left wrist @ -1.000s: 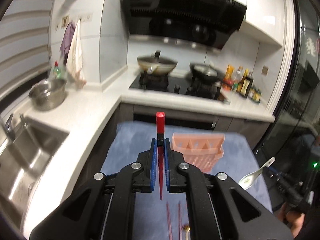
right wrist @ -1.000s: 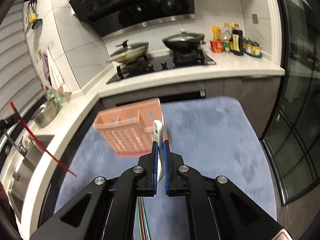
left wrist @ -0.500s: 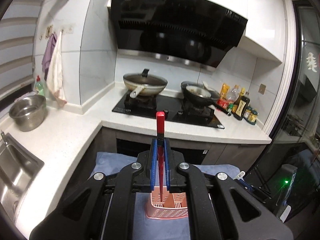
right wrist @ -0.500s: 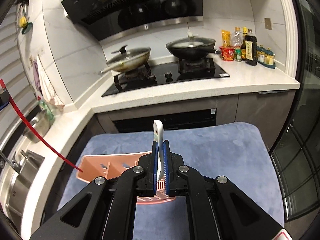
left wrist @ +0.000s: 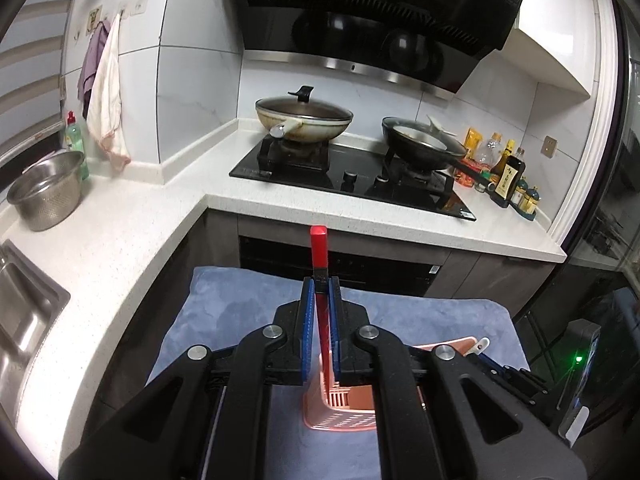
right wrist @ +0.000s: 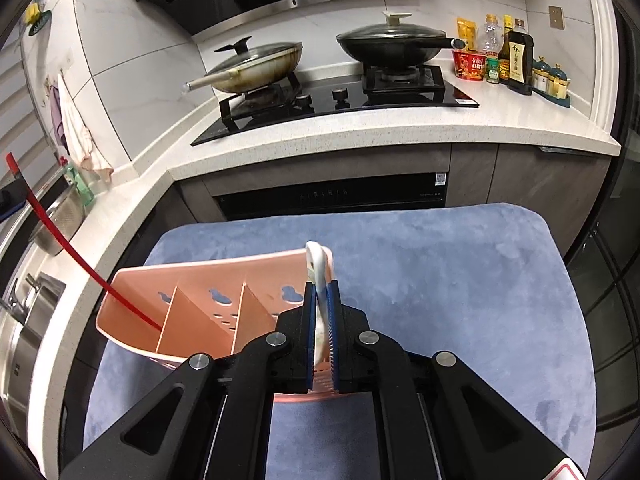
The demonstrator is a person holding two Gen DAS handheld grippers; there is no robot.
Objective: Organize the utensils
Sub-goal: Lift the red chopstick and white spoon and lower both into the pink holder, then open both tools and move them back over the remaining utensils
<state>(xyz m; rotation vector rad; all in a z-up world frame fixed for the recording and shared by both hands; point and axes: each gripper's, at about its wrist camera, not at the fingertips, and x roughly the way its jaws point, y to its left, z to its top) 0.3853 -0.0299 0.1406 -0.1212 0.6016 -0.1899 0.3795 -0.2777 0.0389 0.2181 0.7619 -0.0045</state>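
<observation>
Red chopstick (left wrist: 319, 256) clamped in left gripper (left wrist: 320, 312), white spoon (right wrist: 316, 268) in right gripper (right wrist: 320, 316); each is best lowered upright into separate compartments of the pink holder (right wrist: 208, 280), at 9 o'clock of the spoon

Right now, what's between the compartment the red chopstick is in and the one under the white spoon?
One vacant middle compartment of the pink caddy, seen in the right wrist view, between the red chopstick and white spoon.

Utensil holder (right wrist: 224, 300) on mat (right wrist: 440, 264), before stove (right wrist: 332, 96)

Bright, sharp, fisheye-warped, dark corners
</observation>
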